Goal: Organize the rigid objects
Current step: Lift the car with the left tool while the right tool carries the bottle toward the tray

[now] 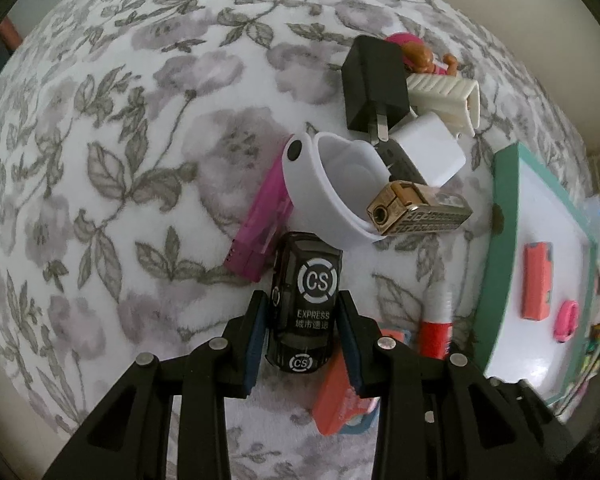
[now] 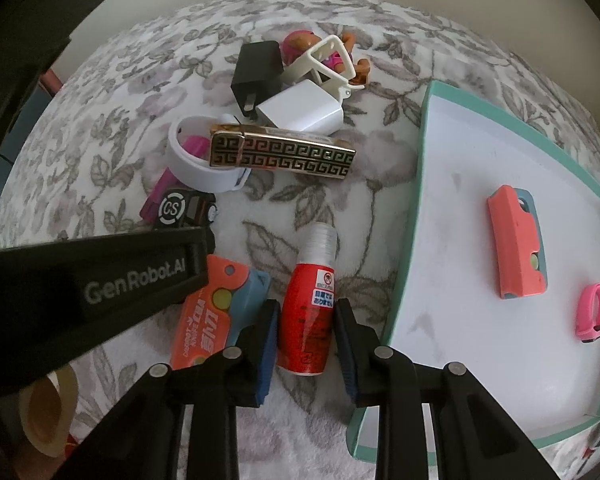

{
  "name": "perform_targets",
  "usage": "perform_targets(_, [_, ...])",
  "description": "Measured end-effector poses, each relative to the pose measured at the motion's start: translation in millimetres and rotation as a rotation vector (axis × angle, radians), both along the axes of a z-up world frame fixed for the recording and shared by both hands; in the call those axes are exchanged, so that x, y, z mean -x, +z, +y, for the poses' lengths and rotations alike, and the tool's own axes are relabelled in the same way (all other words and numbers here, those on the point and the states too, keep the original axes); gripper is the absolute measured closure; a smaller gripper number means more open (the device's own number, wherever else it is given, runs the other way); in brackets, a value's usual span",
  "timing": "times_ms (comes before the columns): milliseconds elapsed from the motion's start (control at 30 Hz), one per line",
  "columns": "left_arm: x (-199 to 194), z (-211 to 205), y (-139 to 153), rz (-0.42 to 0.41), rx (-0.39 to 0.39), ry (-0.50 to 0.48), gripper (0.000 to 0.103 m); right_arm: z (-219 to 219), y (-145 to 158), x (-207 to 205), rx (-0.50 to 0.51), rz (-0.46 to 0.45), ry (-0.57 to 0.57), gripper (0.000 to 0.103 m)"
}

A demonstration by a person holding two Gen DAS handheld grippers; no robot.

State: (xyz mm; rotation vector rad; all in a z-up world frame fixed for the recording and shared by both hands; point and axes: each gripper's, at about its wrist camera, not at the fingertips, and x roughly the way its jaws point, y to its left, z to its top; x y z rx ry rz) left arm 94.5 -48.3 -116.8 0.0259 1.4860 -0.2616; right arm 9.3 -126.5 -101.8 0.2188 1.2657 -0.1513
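My left gripper (image 1: 302, 320) is shut on a black toy van marked "CS EXPRESS" (image 1: 306, 300), which rests on the floral cloth (image 1: 120, 140); the van also shows in the right wrist view (image 2: 184, 208). My right gripper (image 2: 306, 320) straddles a red bottle with a clear cap (image 2: 310, 300), its blue pads (image 2: 346, 336) close beside the bottle with a small gap on each side. The teal-rimmed white tray (image 2: 412, 208) lies to the right and holds a coral case (image 2: 518, 244) and a pink band (image 2: 592, 312).
A pile lies ahead: gold patterned lighter (image 2: 282, 154), white ring band (image 2: 198, 168), magenta lighter (image 1: 262, 216), black charger (image 2: 256, 72), white charger (image 2: 300, 112), cream clip (image 2: 320, 68), small doll (image 2: 300, 46). An orange and blue case (image 2: 216, 312) and a tape roll (image 2: 48, 412) lie at left.
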Motion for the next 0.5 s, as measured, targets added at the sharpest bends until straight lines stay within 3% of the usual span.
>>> perform_targets(267, [5.0,6.0,55.4,-0.127,0.099,0.036,0.068,-24.9,35.0,14.9,-0.065,-0.078,-0.072,0.074])
perform_targets(367, [12.2,1.8,80.5,-0.201,0.123,0.017,0.068,-37.8,45.8,22.0,-0.057,-0.091,-0.115,0.074])
perform_targets(500, [19.9,-2.3,96.4,-0.239,0.144,-0.02,0.068,-59.2,49.7,33.4,-0.034,-0.085,-0.184,0.074])
